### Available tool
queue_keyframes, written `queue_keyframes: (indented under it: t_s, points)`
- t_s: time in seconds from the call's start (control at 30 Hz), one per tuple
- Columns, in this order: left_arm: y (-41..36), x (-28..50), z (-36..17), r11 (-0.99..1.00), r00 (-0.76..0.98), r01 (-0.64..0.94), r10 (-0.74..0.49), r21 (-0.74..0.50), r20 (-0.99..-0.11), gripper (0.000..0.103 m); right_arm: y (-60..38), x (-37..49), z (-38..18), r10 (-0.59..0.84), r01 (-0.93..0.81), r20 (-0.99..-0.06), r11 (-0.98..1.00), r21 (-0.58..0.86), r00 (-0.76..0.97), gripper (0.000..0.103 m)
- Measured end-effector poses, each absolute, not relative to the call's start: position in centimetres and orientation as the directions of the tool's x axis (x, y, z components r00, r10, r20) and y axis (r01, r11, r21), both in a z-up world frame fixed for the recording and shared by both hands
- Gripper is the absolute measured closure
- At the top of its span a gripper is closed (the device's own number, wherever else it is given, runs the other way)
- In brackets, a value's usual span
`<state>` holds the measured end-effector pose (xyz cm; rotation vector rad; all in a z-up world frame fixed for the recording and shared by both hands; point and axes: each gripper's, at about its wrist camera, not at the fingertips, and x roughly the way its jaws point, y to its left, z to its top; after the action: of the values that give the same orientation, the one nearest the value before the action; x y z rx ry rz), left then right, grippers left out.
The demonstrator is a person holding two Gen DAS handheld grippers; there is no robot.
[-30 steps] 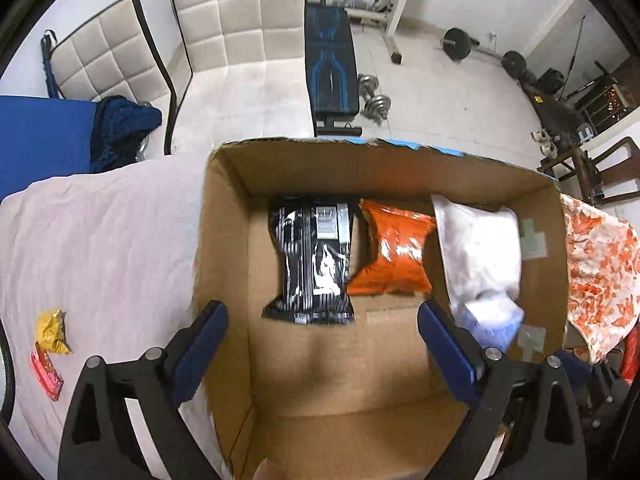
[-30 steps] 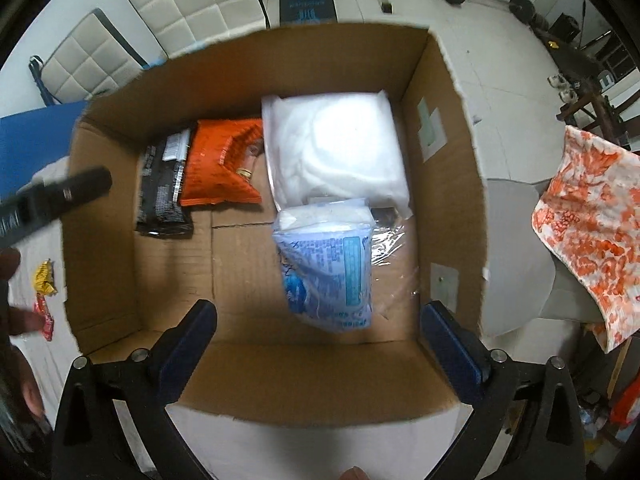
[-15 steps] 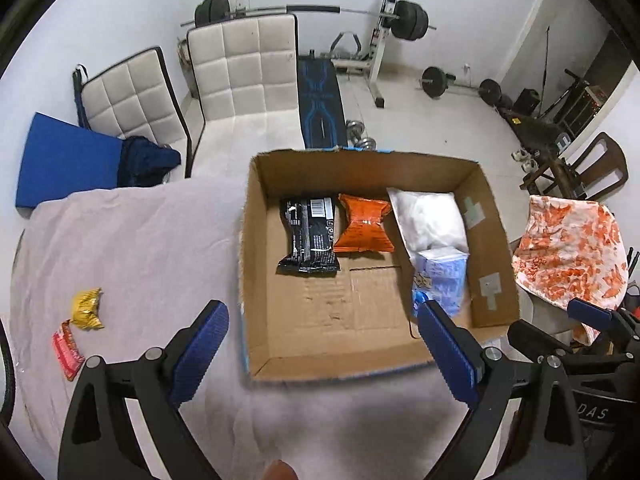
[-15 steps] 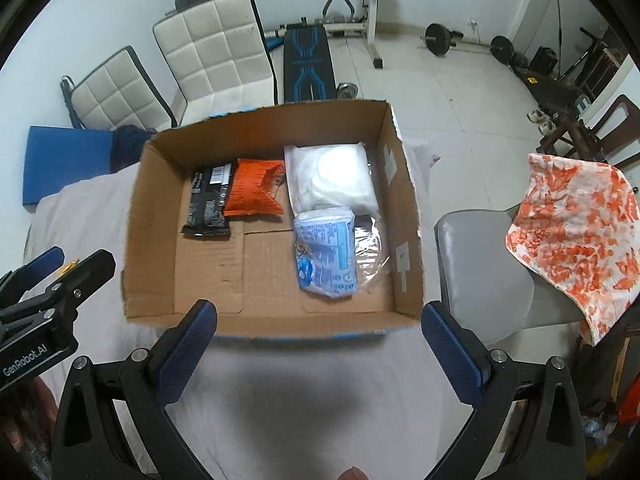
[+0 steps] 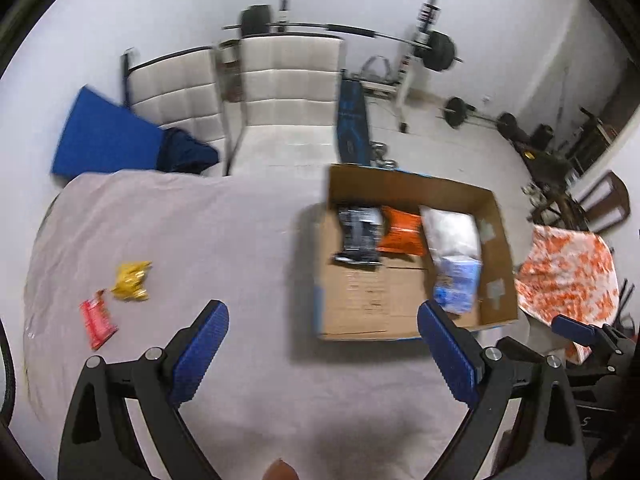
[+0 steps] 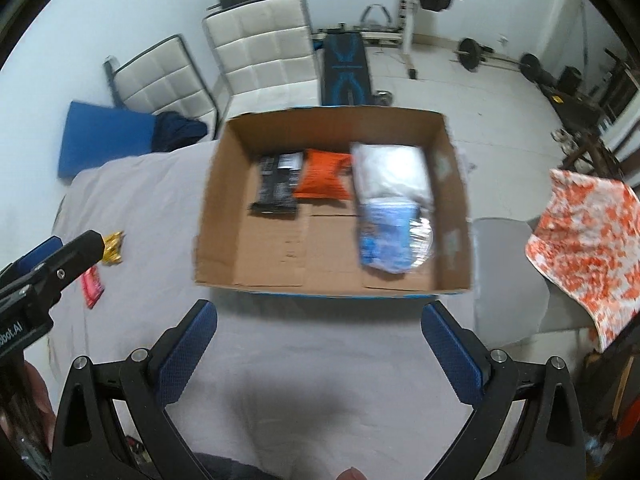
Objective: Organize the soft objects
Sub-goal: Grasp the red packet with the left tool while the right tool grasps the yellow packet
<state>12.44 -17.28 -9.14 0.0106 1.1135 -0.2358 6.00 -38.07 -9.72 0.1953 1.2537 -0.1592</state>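
Left gripper [image 5: 322, 322] and right gripper [image 6: 318, 322]: jaws spread wide, nothing held, both above cloth-covered table [image 5: 224, 240]. Cardboard box [image 6: 224, 208] contains black pkt [image 6: 278, 184], orange pkt [image 6: 322, 176], white bag [image 6: 390, 172], blue pack [image 6: 386, 236]. Yellow wrapper [image 5: 130, 280] and red wrapper [image 5: 96, 320] lie on table, well apart from box.

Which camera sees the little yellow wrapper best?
The left wrist view: the yellow wrapper lies fully in sight on the cloth beside the red packet. In the right wrist view, the left gripper partly hides it.
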Motion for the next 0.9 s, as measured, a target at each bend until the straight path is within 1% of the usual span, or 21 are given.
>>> queue_keyframes:
  t_s: [0.17,0.27,0.33,0.4,0.5,0.67,0.77,0.9]
  points:
    - [-8.9,13.1,-9.9,0.997,0.413,0.053,-0.081,-0.064,-0.907,0.006,-32.1,8.8,-10.4,0.048,0.138,-0.954,0.986,0.093,0.295,0.000]
    - [-2.6,13.9,-11.6,0.998,0.384,-0.056,0.031,0.010,-0.923,0.006,-27.7,11.0,-11.5,0.100,0.080,-0.957,0.989,0.126,0.271,0.000]
    - [1.1,14.1,-13.0,0.992,0.363,-0.121,0.083,0.041,-0.928,0.006,-24.2,12.6,-12.3,0.131,0.038,-0.958,0.989,0.146,0.256,0.000]
    - [4.6,14.5,-14.5,0.982,0.335,-0.182,0.107,0.047,-0.936,0.006,-20.4,14.4,-13.3,0.161,-0.005,-0.958,0.986,0.165,0.239,0.000]
    - [10.4,15.5,-17.6,0.962,0.276,-0.272,0.106,0.028,-0.955,0.006,-13.6,17.9,-15.8,0.201,-0.067,-0.961,0.979,0.192,0.189,0.000]
    - [17.1,17.5,-22.4,0.926,0.190,-0.377,0.062,-0.015,-0.980,0.006,-4.7,22.4,-21.0,0.239,-0.114,-0.966,0.967,0.228,0.095,0.000]
    - [19.5,19.0,-25.3,0.912,0.136,-0.410,0.037,-0.022,-0.990,0.006,-1.1,25.0,-24.7,0.260,-0.103,-0.965,0.961,0.256,0.024,0.000]
    - [21.5,20.7,-29.4,0.898,0.068,-0.440,0.008,-0.023,-0.998,0.006,2.6,27.8,-29.6,0.248,-0.088,-0.967,0.964,0.252,-0.054,0.000]
